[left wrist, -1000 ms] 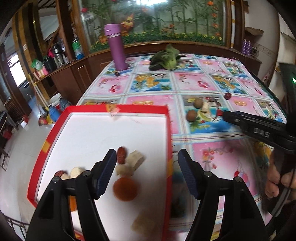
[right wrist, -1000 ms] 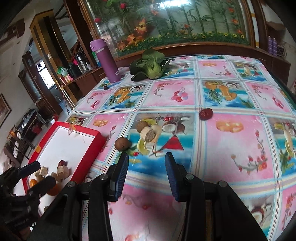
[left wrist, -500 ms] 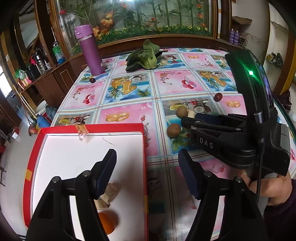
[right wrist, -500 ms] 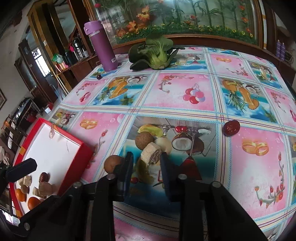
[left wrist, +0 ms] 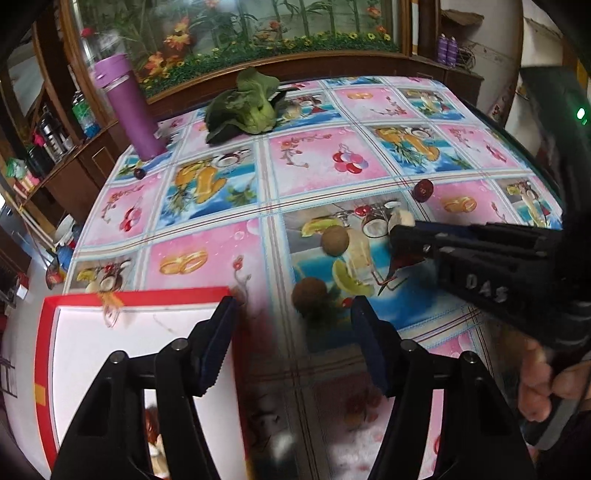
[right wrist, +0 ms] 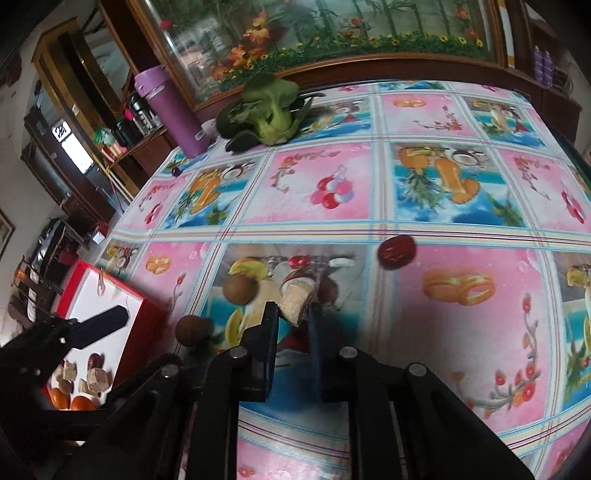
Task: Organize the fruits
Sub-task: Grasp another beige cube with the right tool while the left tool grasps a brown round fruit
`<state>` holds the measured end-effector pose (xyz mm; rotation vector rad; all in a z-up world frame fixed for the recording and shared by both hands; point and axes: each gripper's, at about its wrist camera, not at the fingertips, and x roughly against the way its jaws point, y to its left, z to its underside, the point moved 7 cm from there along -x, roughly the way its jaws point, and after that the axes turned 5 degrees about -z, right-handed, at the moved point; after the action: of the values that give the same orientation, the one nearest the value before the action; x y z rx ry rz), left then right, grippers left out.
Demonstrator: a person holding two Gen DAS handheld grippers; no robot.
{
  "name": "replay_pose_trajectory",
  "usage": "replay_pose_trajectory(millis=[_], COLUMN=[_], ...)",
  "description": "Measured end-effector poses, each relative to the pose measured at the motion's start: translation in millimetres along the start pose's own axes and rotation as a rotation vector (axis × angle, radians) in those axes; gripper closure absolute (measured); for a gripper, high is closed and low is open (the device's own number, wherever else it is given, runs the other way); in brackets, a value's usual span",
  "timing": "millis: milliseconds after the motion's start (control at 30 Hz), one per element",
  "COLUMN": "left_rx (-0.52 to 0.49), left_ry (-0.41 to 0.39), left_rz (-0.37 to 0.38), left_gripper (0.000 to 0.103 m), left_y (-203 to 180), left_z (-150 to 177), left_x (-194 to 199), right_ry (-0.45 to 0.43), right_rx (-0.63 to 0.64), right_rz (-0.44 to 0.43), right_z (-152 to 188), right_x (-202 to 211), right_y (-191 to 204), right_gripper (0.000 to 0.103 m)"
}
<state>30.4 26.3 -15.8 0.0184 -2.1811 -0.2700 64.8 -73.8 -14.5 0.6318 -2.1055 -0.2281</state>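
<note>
Between right tool: banana chunk (gripped).

At the far edge of the surface, which a pink and blue fruit-print cloth covers, you see a purple bottle standing upright. A green leafy vegetable lies near it, to its right. Behind them runs a wooden cabinet with a flower picture.

tray contents mostly hidden, foreground blurred
</note>
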Motion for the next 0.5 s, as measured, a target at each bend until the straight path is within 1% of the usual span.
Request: replay_pose_trajectory(millis=[67,100,167,233,267,300,333,400,433,500], left_rx=[-0.019,-0.025,-0.018,-0.019,-0.022,-0.020,-0.009,0.008,0.010,0.021], left_ry=[0.016,0.025,0.044,0.056,0.061,0.068,0.070,0.069,0.068,0.069], left_rz=[0.004,0.008,0.019,0.027,0.033,0.043,0.062,0.082,0.088,0.103], left_gripper=[0.046,0.047,0.052,0.053,0.055,0.060,0.067,0.071,0.075,0.076], left_y=[-4.4,-6.0,-6.2,-8.1,-9.7,-10.8,-11.6,-11.1,-11.6,-11.8], left_z=[-3.3,-4.3,-4.2,-1.9,-0.4,0.8,1.3,0.0,0.0,0.0], left_x=[-8.9,-13.4,-21.2,-26.3,-28.9,-31.3,-32.6,-33.4,-33.7,-33.6], right_ry=[0.000,0.002,0.003,0.004,0.004,0.002,0.002,0.003,0.002,0.000], right_rx=[-0.017,-0.020,-0.020,-0.021,-0.021,-0.021,-0.022,-0.023,-0.024,-0.025], right_rz=[-0.010,-0.013,-0.018,-0.022,-0.024,-0.027,-0.027,-0.029,-0.030,-0.035], right_z=[-1.1,-1.2,-1.2,-1.3,-1.6,-1.7,-1.4,-0.5,-0.8,-1.0], right_x=[2.2,2.2,2.2,2.7,2.9,3.0,2.8,3.0,2.6,2.8], right_y=[-2.5,-2.3,-0.9,-0.3,-0.4,0.3,0.5,0.4,0.2,1.2], right_gripper=[0.089,0.089,0.089,0.089,0.089,0.089,0.089,0.089,0.089,0.089])
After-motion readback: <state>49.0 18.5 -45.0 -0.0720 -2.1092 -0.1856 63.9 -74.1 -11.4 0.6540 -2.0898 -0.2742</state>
